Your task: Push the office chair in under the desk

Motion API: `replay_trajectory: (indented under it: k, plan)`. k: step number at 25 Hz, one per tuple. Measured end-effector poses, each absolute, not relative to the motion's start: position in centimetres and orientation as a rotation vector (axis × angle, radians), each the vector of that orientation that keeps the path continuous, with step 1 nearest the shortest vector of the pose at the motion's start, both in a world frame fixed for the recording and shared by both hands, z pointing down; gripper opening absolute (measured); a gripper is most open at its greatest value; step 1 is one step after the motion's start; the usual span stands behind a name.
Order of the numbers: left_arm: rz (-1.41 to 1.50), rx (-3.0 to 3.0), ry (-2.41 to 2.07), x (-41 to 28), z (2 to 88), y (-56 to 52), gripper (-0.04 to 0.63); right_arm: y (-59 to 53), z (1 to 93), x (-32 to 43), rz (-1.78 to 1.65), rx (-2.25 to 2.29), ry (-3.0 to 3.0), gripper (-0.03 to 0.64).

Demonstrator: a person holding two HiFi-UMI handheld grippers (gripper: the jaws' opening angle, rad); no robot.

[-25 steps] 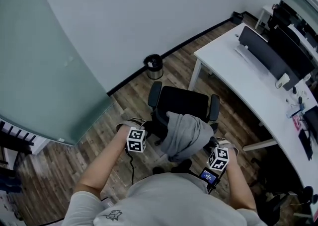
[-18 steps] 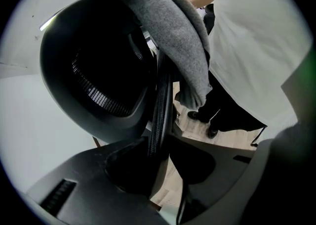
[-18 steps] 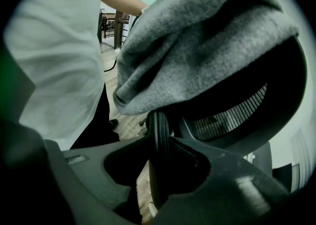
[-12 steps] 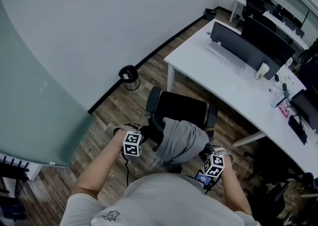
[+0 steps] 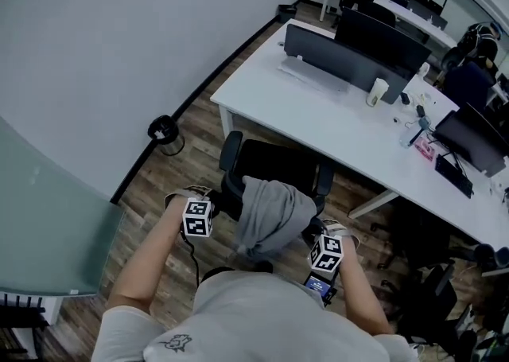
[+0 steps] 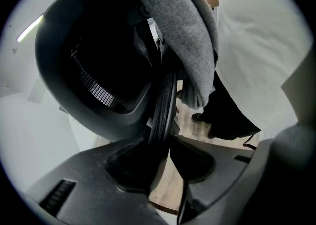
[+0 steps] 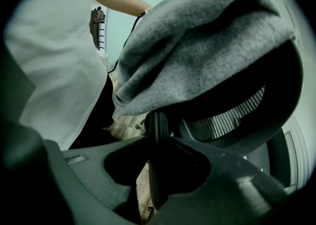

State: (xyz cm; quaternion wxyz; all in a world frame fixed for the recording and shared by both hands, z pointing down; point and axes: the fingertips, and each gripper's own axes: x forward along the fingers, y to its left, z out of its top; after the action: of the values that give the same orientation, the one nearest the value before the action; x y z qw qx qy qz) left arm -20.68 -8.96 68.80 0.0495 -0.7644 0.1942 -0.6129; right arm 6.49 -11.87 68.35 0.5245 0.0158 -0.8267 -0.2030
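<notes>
A black office chair (image 5: 278, 165) stands with its seat front at the edge of the white desk (image 5: 326, 126). A grey garment (image 5: 266, 213) hangs over its backrest. My left gripper (image 5: 216, 209) grips the backrest's left side and my right gripper (image 5: 312, 235) its right side. In the left gripper view the backrest's black rim (image 6: 162, 110) runs between the jaws of the left gripper (image 6: 163, 145), which press on it. In the right gripper view the rim (image 7: 157, 125) is likewise clamped in the right gripper (image 7: 157, 164), under the grey garment (image 7: 207, 41).
A small black bin (image 5: 165, 131) stands by the wall, left of the desk. On the desk are a dark screen panel (image 5: 342, 54), a cup (image 5: 378, 91) and small items. Another dark chair (image 5: 445, 297) is at lower right. A glass partition (image 5: 48, 225) is at left.
The chair has rolled toward the desk with both grippers on its backrest; the person has stepped along behind it. The desk now fills more of the head view.
</notes>
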Motion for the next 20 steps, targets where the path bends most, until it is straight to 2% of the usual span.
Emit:
replay_trajectory:
  k: [20]
  plan:
    - [-1.755,-2.280,0.355,-14.9,69.0,-25.3,0.140,-22.9,68.8,12.3,-0.365,0.226,-1.947,0.110]
